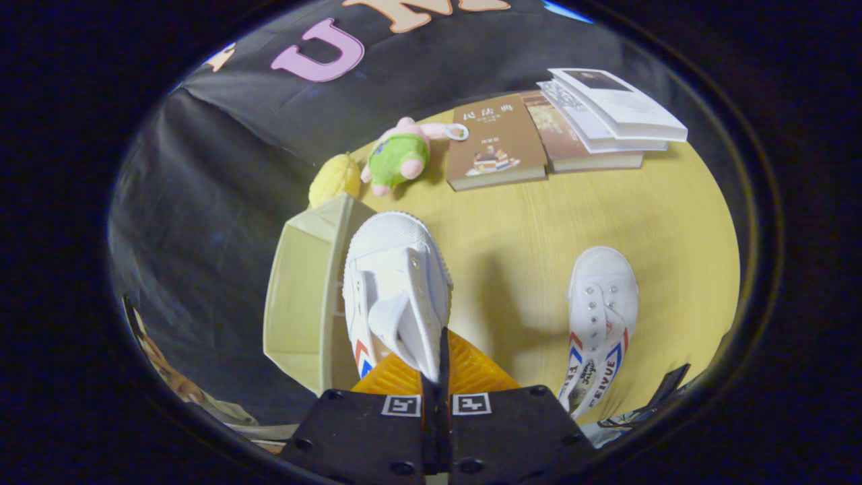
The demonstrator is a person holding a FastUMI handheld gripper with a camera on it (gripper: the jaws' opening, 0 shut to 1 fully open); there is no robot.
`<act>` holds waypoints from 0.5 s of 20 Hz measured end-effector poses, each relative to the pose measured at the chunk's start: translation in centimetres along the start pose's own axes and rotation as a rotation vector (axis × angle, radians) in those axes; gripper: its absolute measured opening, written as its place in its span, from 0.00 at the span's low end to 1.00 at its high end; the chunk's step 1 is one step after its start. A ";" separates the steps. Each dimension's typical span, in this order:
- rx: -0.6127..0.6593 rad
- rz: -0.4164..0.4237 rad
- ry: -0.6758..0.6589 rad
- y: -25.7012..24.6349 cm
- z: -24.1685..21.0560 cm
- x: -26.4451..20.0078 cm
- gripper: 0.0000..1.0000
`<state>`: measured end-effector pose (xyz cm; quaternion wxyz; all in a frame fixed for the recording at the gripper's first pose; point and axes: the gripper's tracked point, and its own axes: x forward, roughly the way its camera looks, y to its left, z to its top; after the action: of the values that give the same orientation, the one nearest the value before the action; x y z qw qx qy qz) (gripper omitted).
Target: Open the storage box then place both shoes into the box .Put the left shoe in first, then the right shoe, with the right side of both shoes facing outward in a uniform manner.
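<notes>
My gripper (436, 377) is shut on a white canvas shoe (394, 269), pinching its tongue or collar between both fingers. The shoe hangs toe away from me, over the edge of the cream storage box (300, 303), which stands just left of the fingers. I cannot tell whether the box's lid is open. A second white shoe (599, 316) with red and blue stripes lies on the yellow table (525, 229), to the right of the fingers, toe pointing away.
Beyond the box sit a yellow plush (335, 178) and a green and pink plush toy (404, 155). Farther back lie two brown books (495, 145) and a stack of open white books (613, 111). A dark object (663, 391) rests near the table's right front.
</notes>
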<state>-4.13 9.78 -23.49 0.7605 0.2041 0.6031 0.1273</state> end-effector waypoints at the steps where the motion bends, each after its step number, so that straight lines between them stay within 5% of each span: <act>1: -0.009 0.006 -0.005 1.0 0.5 -0.4 0.03; 10: -0.009 0.084 -0.085 10.8 4.1 -1.4 0.03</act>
<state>0.05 18.04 -16.50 0.7803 0.2309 0.5607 0.1531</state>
